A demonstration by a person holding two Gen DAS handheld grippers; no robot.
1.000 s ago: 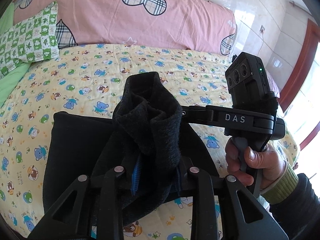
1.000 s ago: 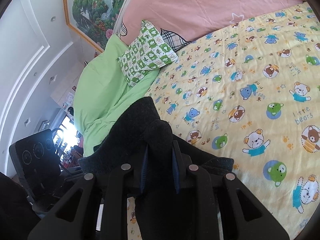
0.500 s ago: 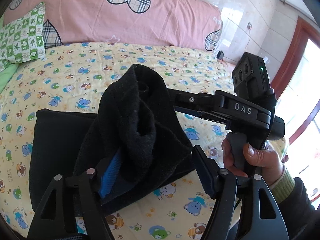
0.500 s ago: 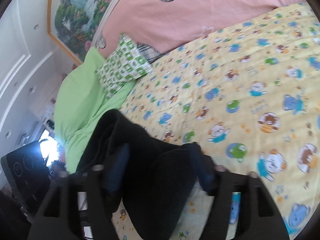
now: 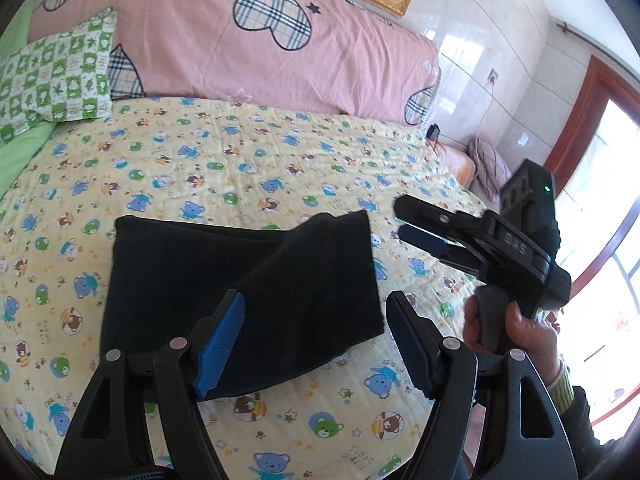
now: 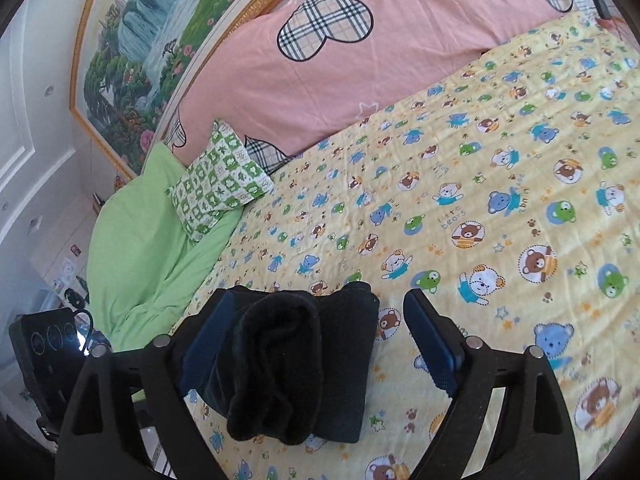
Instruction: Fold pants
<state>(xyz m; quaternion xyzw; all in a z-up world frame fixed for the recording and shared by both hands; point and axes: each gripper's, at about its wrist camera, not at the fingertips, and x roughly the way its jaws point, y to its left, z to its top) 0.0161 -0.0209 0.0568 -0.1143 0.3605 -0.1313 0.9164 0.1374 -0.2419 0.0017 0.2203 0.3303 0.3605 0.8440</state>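
Observation:
The black pants [image 5: 240, 284] lie folded in a flat block on the yellow bear-print bed sheet [image 5: 240, 160]. My left gripper [image 5: 316, 340] is open and empty, just above the near edge of the pants. My right gripper [image 5: 404, 216] shows in the left wrist view to the right of the pants, open and apart from them. In the right wrist view the right gripper [image 6: 316, 340] is open, and a rolled edge of the pants [image 6: 280, 368] lies between its fingers, against the left blue pad [image 6: 204, 340].
A pink cover with plaid hearts [image 5: 240, 52] lies along the headboard. A green checked pillow [image 5: 56, 80] and a green blanket [image 6: 136, 240] are at the left. A framed painting [image 6: 140, 52] hangs on the wall. A window and red door frame [image 5: 592, 160] are to the right.
Both grippers opened and let go of the pants. The lifted bunch of fabric has dropped flat onto the bed, and both grippers have drawn back from it.

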